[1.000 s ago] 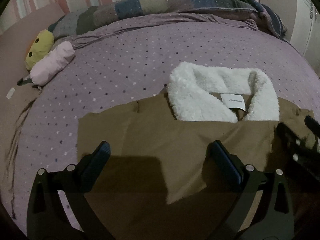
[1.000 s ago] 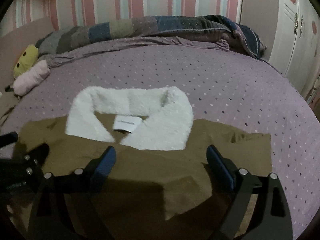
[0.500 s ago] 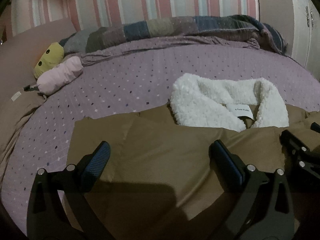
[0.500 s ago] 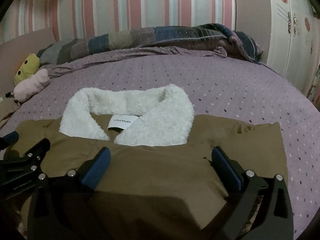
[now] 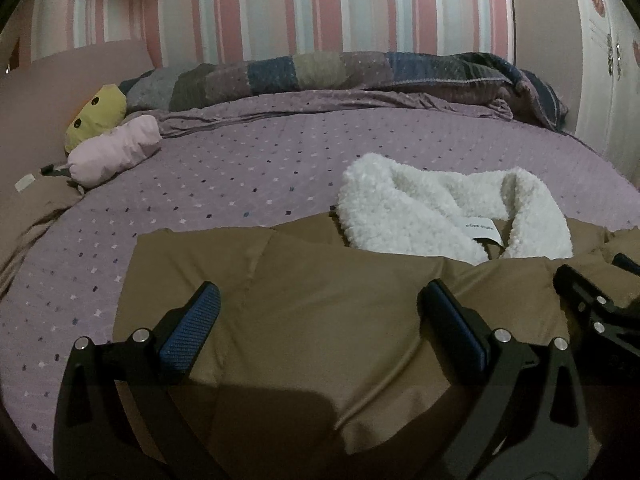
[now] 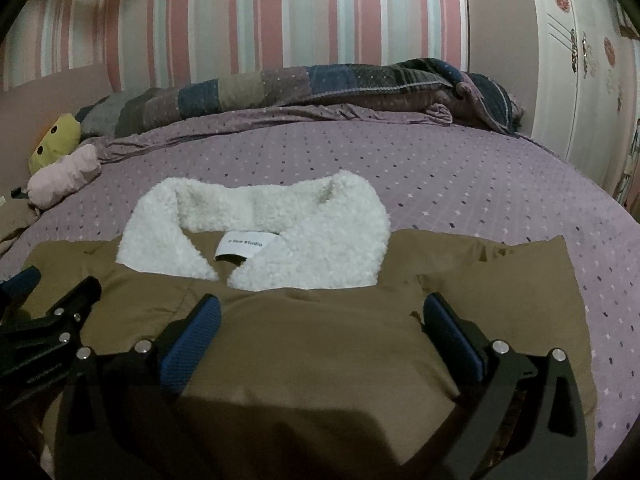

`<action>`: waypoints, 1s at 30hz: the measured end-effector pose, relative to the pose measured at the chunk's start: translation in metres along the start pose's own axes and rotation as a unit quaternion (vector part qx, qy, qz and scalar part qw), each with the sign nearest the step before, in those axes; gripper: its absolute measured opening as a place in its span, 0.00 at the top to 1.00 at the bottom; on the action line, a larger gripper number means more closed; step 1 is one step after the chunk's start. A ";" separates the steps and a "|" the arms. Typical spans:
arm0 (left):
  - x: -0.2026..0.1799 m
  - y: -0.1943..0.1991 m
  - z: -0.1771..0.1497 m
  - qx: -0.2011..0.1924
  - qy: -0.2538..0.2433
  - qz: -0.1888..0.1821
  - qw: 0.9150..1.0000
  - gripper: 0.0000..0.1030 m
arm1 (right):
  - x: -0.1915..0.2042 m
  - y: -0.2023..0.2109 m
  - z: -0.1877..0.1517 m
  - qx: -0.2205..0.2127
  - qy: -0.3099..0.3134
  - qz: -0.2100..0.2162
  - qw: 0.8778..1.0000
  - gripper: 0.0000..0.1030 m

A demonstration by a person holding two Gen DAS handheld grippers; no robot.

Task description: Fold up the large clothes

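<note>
A brown jacket (image 5: 320,320) (image 6: 320,340) lies folded flat on the purple bed, its white fleece collar (image 5: 400,208) (image 6: 256,216) toward the far side, with a white label (image 6: 240,246) showing. My left gripper (image 5: 320,304) is open and empty above the jacket's left part. My right gripper (image 6: 320,312) is open and empty above the jacket's middle, just below the collar. The right gripper also shows at the right edge of the left wrist view (image 5: 592,304). The left gripper also shows at the left edge of the right wrist view (image 6: 52,312).
The purple dotted bedspread (image 5: 260,160) (image 6: 480,184) stretches beyond the jacket. A patchwork quilt (image 5: 340,72) is bunched along the striped wall. A yellow plush (image 5: 96,116) and pink roll (image 5: 116,152) lie at far left. A white wardrobe (image 6: 592,80) stands at right.
Both grippers have risen and tilted up, so more wall shows. The jacket has not moved. Both grippers stay open.
</note>
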State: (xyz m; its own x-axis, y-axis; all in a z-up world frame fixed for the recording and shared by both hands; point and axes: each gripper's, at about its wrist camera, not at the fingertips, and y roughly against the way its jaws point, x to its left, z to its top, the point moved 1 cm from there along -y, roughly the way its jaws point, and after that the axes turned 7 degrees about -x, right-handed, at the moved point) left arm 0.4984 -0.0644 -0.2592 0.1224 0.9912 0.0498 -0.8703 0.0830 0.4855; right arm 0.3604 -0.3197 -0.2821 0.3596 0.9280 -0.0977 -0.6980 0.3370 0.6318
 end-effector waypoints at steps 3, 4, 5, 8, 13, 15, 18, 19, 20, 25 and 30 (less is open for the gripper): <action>0.004 0.000 -0.002 -0.002 0.011 -0.009 1.000 0.03 | -0.002 0.000 -0.001 -0.003 -0.007 0.006 1.000 0.02; 0.005 0.000 -0.003 -0.003 0.013 -0.012 1.000 0.03 | -0.003 -0.001 -0.002 -0.004 -0.010 0.008 1.000 0.02; 0.006 0.001 -0.003 -0.004 0.015 -0.014 1.000 0.03 | -0.003 -0.001 -0.002 -0.005 -0.012 0.011 1.000 0.02; 0.007 0.001 -0.003 -0.004 0.018 -0.018 1.000 0.03 | -0.006 -0.003 -0.003 -0.002 -0.021 0.020 1.000 0.02; 0.006 0.001 -0.001 -0.001 0.014 -0.016 1.000 0.03 | -0.007 -0.007 -0.002 0.008 -0.028 0.029 0.999 0.02; 0.004 0.001 0.000 0.001 0.008 -0.013 1.000 0.03 | -0.006 -0.008 -0.001 0.011 -0.029 0.030 0.999 0.02; 0.003 0.001 0.001 0.004 0.005 -0.012 1.000 0.03 | -0.005 -0.009 -0.001 0.015 -0.029 0.030 0.999 0.02; 0.004 0.001 0.001 0.005 0.005 -0.013 1.000 0.03 | -0.005 -0.009 0.000 0.016 -0.029 0.030 0.999 0.02; 0.004 0.002 0.001 0.006 0.004 -0.013 1.000 0.03 | -0.005 -0.009 -0.001 0.017 -0.029 0.030 0.999 0.02; 0.007 0.008 -0.002 0.009 -0.008 -0.028 1.000 0.03 | -0.008 -0.010 0.000 0.025 -0.037 0.043 0.998 0.02; 0.012 0.010 -0.004 0.011 -0.007 -0.045 0.999 0.03 | -0.011 -0.011 -0.001 0.030 -0.046 0.054 0.997 0.02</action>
State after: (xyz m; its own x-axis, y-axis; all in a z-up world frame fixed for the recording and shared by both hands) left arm 0.4894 -0.0516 -0.2569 0.2061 0.9784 0.0181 -0.8453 0.1687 0.5070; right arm 0.3634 -0.3330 -0.2885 0.3421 0.9387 0.0433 -0.6980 0.2230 0.6805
